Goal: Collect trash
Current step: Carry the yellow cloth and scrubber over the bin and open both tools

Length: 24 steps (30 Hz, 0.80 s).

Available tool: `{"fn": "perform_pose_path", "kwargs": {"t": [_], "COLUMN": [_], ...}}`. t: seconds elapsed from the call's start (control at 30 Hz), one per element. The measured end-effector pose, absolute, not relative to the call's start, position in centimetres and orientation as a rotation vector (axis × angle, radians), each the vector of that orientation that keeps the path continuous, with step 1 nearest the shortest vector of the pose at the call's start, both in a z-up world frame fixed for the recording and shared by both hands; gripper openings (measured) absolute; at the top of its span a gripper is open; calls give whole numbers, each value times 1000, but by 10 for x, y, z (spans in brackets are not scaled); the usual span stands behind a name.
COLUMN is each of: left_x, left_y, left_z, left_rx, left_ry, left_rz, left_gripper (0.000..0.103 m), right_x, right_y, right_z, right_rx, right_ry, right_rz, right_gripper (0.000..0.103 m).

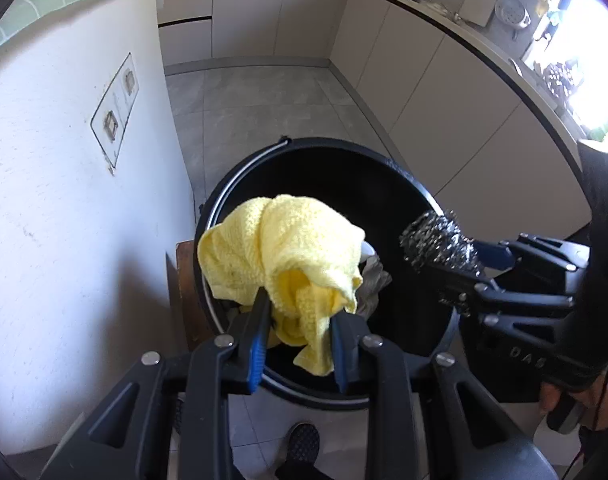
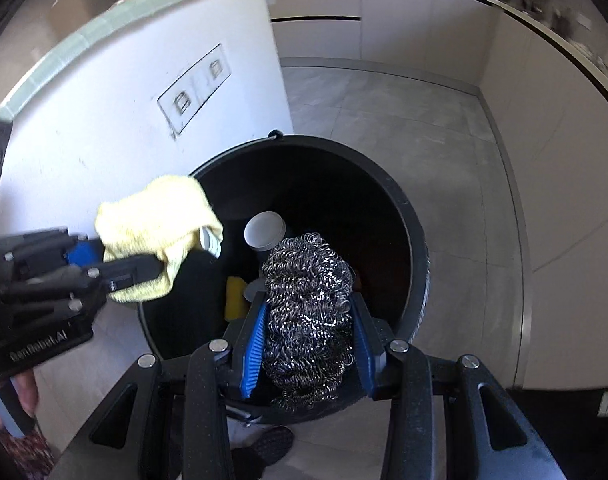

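My left gripper is shut on a crumpled yellow cloth and holds it over the open black trash bin. It also shows in the right wrist view, with the cloth over the bin's left rim. My right gripper is shut on a steel wool scrubber above the bin; in the left wrist view the scrubber hangs over the bin's right side. Inside the bin lie a grey-capped container and a yellow item.
A white wall with sockets stands left of the bin. White cabinets and a cluttered counter run along the back and right. Grey tiled floor lies beyond the bin. A pedal sits below the bin's near edge.
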<state>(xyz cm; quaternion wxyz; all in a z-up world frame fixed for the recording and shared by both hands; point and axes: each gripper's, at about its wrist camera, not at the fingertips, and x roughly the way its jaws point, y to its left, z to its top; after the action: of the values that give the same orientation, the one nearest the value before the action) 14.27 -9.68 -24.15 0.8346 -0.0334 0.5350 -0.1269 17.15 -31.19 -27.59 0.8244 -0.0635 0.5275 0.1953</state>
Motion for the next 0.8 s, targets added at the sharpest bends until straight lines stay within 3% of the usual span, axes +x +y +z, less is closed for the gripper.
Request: {"fn": "perform_pose_path", "kwargs": {"t": [0.17,0.2,0.23,0.27,0.3,0.8], "left_x": [150,152,154,155,152,132], "left_y": [-98,-100,-101,-100,-95,-88], "left_z": [-240,-242,-246,-249,-247,-227], "left_rx": [-145,-171,-174,-140,-123,-95], "left_ry": [1141,1140,1138,1145,1118,1092], "left_rz": [-296,-311,-303,-227,-150,-92], "left_gripper": [33,48,64,90,94,102], "right_x": [178,179,178,178,178,165], "right_y": [-309,-307,-303,-301,-300,-345], "right_z": [-282,-284,-288,-293,-298,-271], "right_rx": [-186,-191,-208,-238,-284,-140], "right_ry": [1117,1118,1111,1101,1104,1108], "right_rz": [489,516,547,550,504,256], "right_gripper": [42,44,55,72,103,103]}}
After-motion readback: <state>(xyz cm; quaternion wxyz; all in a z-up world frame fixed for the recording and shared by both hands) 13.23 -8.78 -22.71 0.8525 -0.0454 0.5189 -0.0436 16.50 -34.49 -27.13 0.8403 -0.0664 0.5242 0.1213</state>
